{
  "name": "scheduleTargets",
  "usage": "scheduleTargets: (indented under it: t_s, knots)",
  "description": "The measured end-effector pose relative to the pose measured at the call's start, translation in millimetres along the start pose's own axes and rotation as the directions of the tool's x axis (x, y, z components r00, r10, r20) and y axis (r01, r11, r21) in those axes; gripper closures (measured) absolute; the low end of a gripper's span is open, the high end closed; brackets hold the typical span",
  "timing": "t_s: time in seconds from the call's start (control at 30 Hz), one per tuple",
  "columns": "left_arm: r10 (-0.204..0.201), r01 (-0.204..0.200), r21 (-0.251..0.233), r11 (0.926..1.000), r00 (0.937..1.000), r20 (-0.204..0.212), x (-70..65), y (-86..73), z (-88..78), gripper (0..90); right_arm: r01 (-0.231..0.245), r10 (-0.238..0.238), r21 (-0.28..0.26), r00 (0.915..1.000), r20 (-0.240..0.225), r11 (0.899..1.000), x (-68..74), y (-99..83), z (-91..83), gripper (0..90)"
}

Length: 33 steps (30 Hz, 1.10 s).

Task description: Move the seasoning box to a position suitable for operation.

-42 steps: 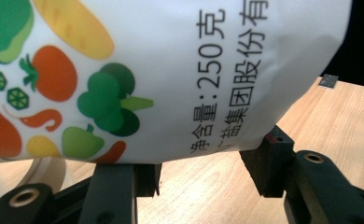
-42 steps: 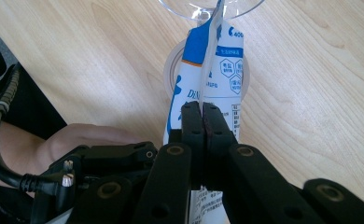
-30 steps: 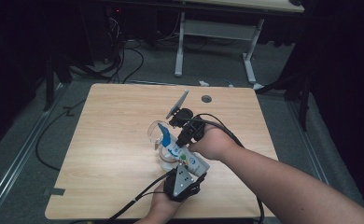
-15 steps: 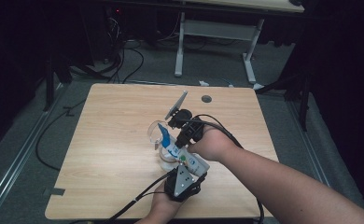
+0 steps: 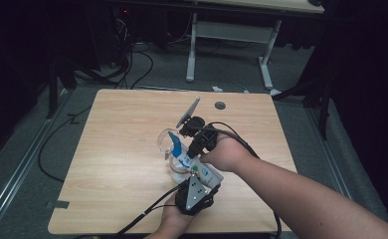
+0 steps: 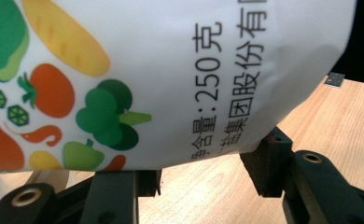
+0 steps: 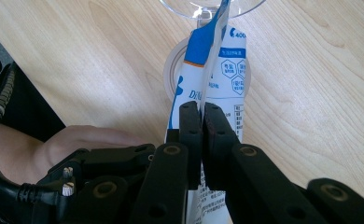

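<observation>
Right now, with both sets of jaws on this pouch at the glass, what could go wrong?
1. The right gripper pinches only the thin top edge of the pouch, and its jaws have just been opening. The edge may slip out and the pouch could flop.
2. The pouch's blue tip sits at the rim of the glass. A push from either hand might tip the glass over on the table.

White pouch (image 5: 196,168), blue-topped, printed with vegetables and "250" text; held tilted above the table. Its top edge leans into a clear stemmed glass (image 5: 168,144) standing upright.
</observation>
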<state>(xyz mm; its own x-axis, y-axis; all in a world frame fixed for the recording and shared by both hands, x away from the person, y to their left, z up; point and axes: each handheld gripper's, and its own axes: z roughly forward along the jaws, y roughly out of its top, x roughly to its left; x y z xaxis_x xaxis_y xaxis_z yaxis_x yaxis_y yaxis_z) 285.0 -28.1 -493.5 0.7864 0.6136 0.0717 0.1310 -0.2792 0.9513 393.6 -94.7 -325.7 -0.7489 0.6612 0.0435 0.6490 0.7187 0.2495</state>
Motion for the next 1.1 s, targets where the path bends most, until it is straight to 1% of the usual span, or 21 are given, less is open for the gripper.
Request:
scheduleTargets:
  t_s: [0.03,0.1,0.23,0.3,0.33,0.37,0.57,0.8,0.9,1.1]
  knots:
    - [0.000,0.000,0.001,1.0000,1.0000,-0.001,-0.1,-0.2,0.1,53.4,0.006,-0.006,0.000,1.0000,-0.001,1.000,-0.6,-0.3,-0.2,86.1]
    - [0.000,0.000,0.002,1.0000,1.0000,-0.002,-0.3,-0.4,0.2,53.4,-0.001,0.001,0.002,1.0000,0.003,1.000,0.5,-0.8,-0.7,86.2]
    - [0.002,-0.002,0.007,1.0000,1.0000,-0.004,-0.5,-0.9,0.7,53.4,0.003,-0.003,0.003,1.0000,0.006,1.000,0.3,-1.5,-1.5,87.1]
    - [0.005,-0.005,0.008,1.0000,0.9999,-0.009,-0.4,-0.9,0.7,53.4,0.014,-0.014,0.000,0.9998,0.016,1.000,0.4,-2.2,-2.0,89.3]
    - [0.006,-0.005,0.008,1.0000,0.9999,-0.010,-0.4,-0.9,0.6,53.4,0.012,-0.012,0.000,0.9998,0.018,1.000,0.8,-2.4,-2.4,89.6]
    - [0.007,-0.007,0.008,0.9999,0.9999,-0.012,-0.5,-0.9,0.4,53.4,0.027,-0.027,0.002,0.9992,0.030,1.000,2.2,-2.1,-2.9,90.0]
    - [0.007,-0.006,0.012,0.9999,0.9997,-0.023,-1.7,-0.9,-2.7,53.5,0.031,-0.031,0.003,0.9986,0.044,1.000,1.0,-1.3,-2.5,89.9]
    - [0.006,-0.006,0.014,0.9999,0.9997,-0.026,-1.5,-0.9,-3.6,53.5,0.031,-0.031,-0.003,0.9988,0.039,1.000,0.3,-0.4,-1.5,89.9]
    - [0.006,-0.006,0.011,0.9999,0.9997,-0.024,-2.4,-1.0,-4.2,53.4,0.032,-0.032,0.002,0.9984,0.047,0.999,-0.1,-0.4,-1.2,89.9]
    - [0.007,-0.007,0.011,0.9999,0.9998,-0.021,-2.9,-0.7,-5.3,53.5,0.035,-0.035,0.006,0.9983,0.047,0.999,0.5,0.1,-0.2,89.9]
